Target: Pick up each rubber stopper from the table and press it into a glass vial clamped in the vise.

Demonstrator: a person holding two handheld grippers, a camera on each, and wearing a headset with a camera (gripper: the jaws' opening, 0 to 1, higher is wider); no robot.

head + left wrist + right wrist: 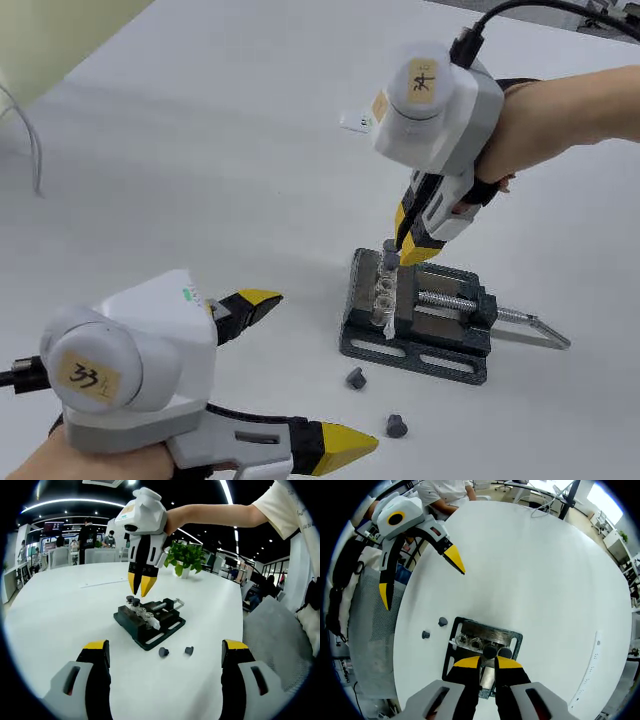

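Yellow-tipped left gripper (308,368) hangs on your side of the vise (440,352), jaws wide, empty, ready to grab | two dark tapered rubber stoppers (355,378) lie loose just before the vise | matte black vise clamps clear glass vials (383,298) upright | right gripper (408,252) above the vise, tips nearly together, holding nothing I can spot, probably pressing a stopper home
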